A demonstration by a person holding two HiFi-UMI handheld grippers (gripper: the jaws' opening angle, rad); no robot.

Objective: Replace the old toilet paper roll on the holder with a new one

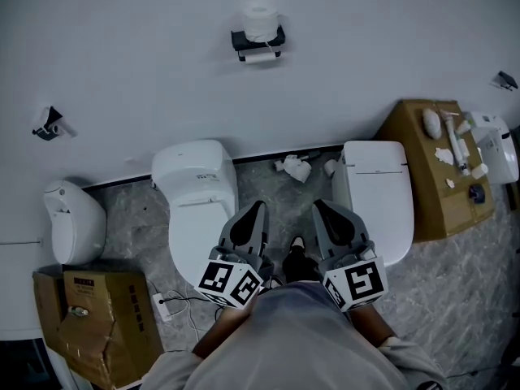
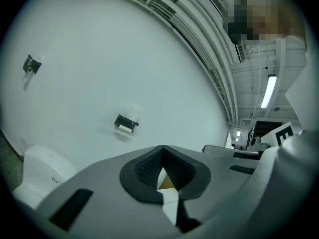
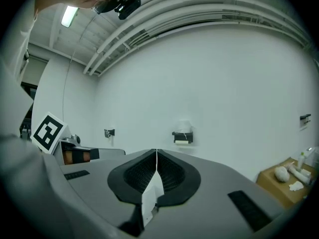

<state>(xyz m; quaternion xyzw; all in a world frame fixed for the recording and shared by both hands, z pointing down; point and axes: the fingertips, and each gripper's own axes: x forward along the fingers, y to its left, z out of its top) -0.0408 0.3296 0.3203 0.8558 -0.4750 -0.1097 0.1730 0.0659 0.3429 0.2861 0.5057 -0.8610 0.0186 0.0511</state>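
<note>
A black toilet paper holder (image 1: 258, 41) is fixed to the white wall far ahead. A white roll (image 1: 261, 20) stands on top of it and a thin white roll or sheet (image 1: 260, 56) hangs under it. The holder (image 2: 126, 122) shows small in the left gripper view, and the holder (image 3: 182, 136) appears again in the right gripper view. My left gripper (image 1: 260, 207) and right gripper (image 1: 317, 204) are side by side close to my body, pointing at the wall. Both are shut with nothing between the jaws, and both are far from the holder.
Two white toilets (image 1: 197, 205) (image 1: 376, 192) stand against the wall, with crumpled paper (image 1: 294, 167) on the floor between them. A third white fixture (image 1: 73, 222) and cardboard boxes (image 1: 97, 319) are at the left. A brown cabinet (image 1: 426, 189) with small items is at the right.
</note>
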